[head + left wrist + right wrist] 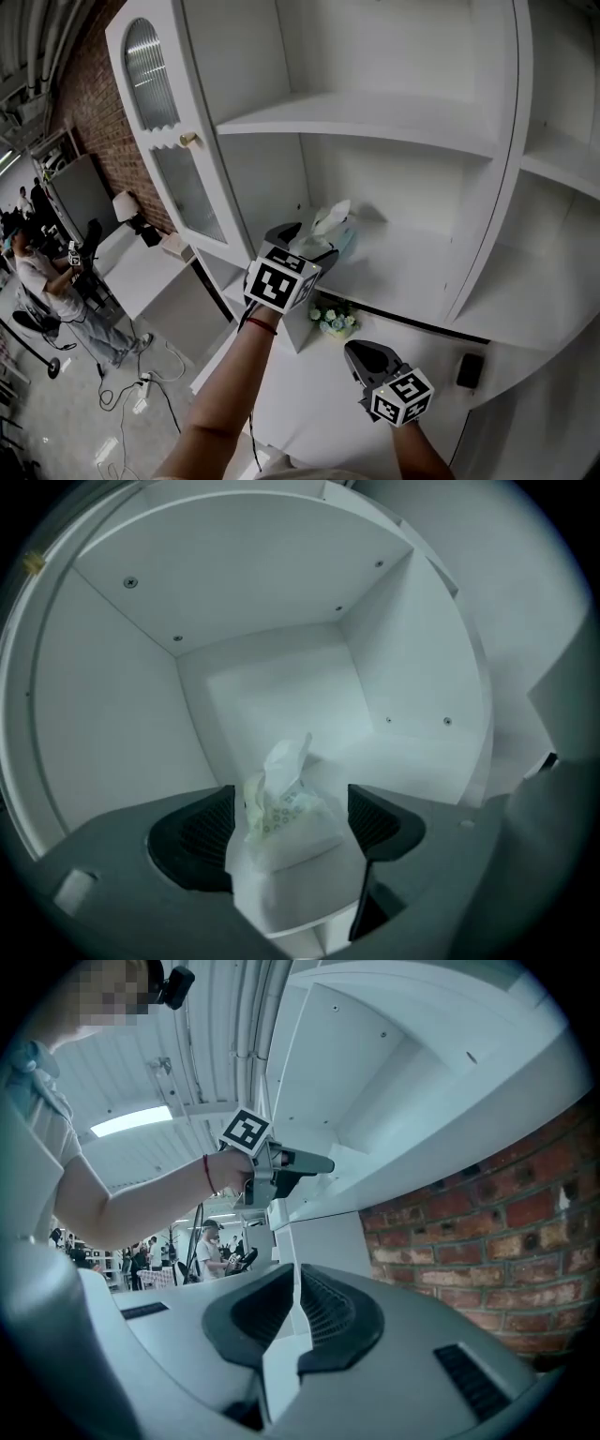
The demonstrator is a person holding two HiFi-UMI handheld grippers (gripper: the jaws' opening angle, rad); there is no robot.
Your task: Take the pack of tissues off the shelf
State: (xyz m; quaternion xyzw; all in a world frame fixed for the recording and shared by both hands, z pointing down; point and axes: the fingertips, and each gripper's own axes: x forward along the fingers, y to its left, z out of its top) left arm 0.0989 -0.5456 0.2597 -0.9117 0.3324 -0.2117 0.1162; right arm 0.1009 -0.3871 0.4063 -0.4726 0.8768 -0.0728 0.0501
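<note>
The pack of tissues point(335, 228), pale with a white sheet sticking up from its top, lies on the lower shelf point(412, 272) of a white cabinet. My left gripper point(307, 242) reaches in at it, and the pack point(286, 827) sits between the two dark pads point(208, 832), filling the gap between them. The jaws stand wide and the pack rests on the shelf. My right gripper point(361, 352) hangs lower, over the white counter point(309, 403), shut and with nothing in it. In the right gripper view point(298, 1283) the left gripper point(281, 1162) shows at the shelf's edge.
The cabinet's glazed door point(169, 122) stands open at the left. A small pot of pale flowers point(335, 319) sits under the shelf, and a black object point(469, 368) lies at the right of the counter. A brick wall point(469, 1232) is beside the cabinet. People stand far left.
</note>
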